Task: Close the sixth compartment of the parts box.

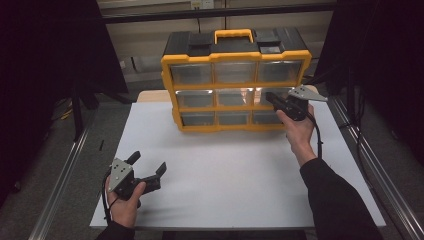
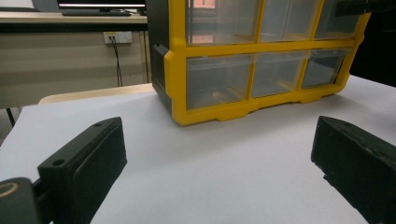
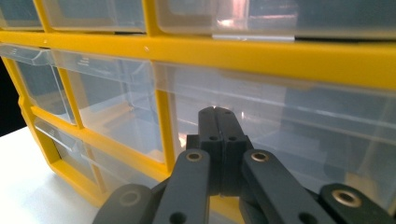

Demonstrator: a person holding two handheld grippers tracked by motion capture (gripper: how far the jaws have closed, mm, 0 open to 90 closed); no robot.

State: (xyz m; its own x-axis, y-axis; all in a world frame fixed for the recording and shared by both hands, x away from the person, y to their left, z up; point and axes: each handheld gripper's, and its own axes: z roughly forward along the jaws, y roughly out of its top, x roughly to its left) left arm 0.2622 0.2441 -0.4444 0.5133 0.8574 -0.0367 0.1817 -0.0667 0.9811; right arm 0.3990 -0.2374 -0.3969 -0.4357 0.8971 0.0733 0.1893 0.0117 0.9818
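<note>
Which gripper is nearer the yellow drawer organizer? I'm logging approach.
Right. The right gripper is at the organizer's middle-row right drawer; the left gripper sits well back near the table's front.

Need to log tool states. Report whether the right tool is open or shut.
Shut: the right tool has its jaws pressed together, nothing between them, at the middle-right drawer of the organiser.

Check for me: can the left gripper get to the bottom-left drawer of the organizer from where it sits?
Probably yes. The left gripper is open, and bare white table lies between it and the bottom-left drawer; nothing blocks the way.
</note>
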